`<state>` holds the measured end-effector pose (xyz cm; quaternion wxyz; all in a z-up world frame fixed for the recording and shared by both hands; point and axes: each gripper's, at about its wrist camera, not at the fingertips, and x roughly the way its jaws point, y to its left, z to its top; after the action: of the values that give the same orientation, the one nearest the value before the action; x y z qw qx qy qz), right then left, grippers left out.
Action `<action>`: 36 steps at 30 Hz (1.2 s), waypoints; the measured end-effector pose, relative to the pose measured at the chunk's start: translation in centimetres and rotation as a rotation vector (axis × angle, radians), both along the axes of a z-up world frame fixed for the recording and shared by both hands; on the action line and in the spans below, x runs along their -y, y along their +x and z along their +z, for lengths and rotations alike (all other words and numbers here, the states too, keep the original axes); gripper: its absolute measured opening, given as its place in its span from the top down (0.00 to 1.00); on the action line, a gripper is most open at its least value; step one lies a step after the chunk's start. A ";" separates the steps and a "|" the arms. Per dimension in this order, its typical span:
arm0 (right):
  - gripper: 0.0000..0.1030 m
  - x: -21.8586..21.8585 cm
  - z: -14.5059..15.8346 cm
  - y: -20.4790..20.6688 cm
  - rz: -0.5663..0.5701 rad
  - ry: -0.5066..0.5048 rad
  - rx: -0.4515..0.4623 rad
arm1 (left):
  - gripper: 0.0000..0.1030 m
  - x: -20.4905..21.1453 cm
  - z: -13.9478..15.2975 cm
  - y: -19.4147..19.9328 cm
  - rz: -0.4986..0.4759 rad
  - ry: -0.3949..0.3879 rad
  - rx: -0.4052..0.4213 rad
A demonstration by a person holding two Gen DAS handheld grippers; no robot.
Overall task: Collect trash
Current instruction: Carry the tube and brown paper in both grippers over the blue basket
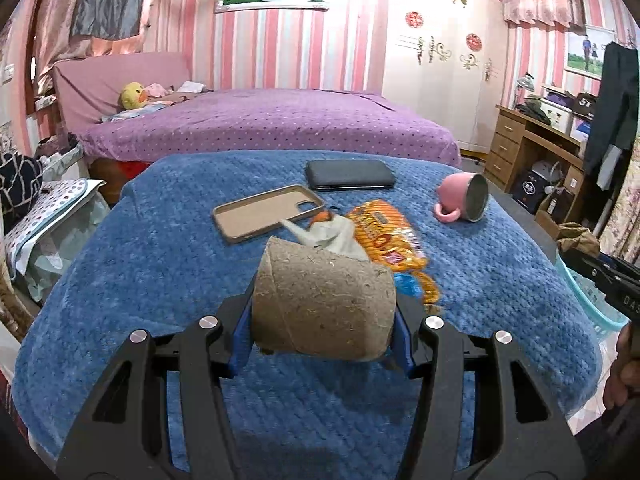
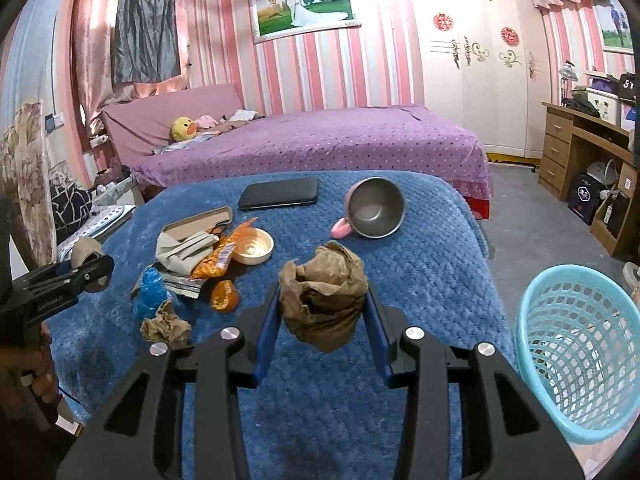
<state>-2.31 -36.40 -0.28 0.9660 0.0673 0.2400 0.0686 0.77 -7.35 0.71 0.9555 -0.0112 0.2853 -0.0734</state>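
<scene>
My left gripper (image 1: pixel 322 322) is shut on a brown cardboard tube (image 1: pixel 324 304) and holds it above the blue blanket (image 1: pixel 140 264); both also show at the left of the right wrist view (image 2: pixel 90 266). My right gripper (image 2: pixel 324 320) is shut on a crumpled brown paper bag (image 2: pixel 324 300) above the blanket. A light blue mesh trash basket (image 2: pixel 580 356) stands at the right, beside the table. On the blanket lie an orange snack wrapper (image 1: pixel 384 236), a grey crumpled cloth or paper (image 2: pixel 180 250), blue plastic (image 2: pixel 150 294), orange peel (image 2: pixel 224 298) and a brown paper wad (image 2: pixel 166 324).
A black phone (image 1: pixel 350 175), a tan phone case (image 1: pixel 266 218), a tipped pink mug (image 2: pixel 372 210) and a small white bowl (image 2: pixel 252 246) lie on the blanket. A purple bed (image 2: pixel 320 140) stands behind, a wooden desk (image 2: pixel 580 148) at the right, and clutter at the left.
</scene>
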 end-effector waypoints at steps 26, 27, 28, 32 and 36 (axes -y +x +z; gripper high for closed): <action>0.60 11.6 0.7 -2.9 -0.243 0.022 0.046 | 0.48 16.5 3.4 -2.2 -0.262 0.037 0.070; 0.60 12.2 0.6 -3.0 -0.257 0.027 0.045 | 0.48 17.2 3.5 -2.2 -0.274 0.037 0.073; 0.60 12.7 0.6 -3.1 -0.271 0.029 0.045 | 0.48 18.1 3.7 -2.3 -0.290 0.039 0.076; 0.60 14.6 0.4 -3.5 -0.327 0.034 0.034 | 0.48 21.1 3.8 -2.3 -0.336 0.029 0.074; 0.60 17.0 0.3 -3.8 -0.379 0.048 0.034 | 0.48 23.6 3.8 -2.1 -0.382 0.011 0.063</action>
<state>-6.15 -53.39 0.06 0.9637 0.1333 0.2048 -0.1079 -1.33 -30.95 4.51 0.9328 0.0508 0.2524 -0.2521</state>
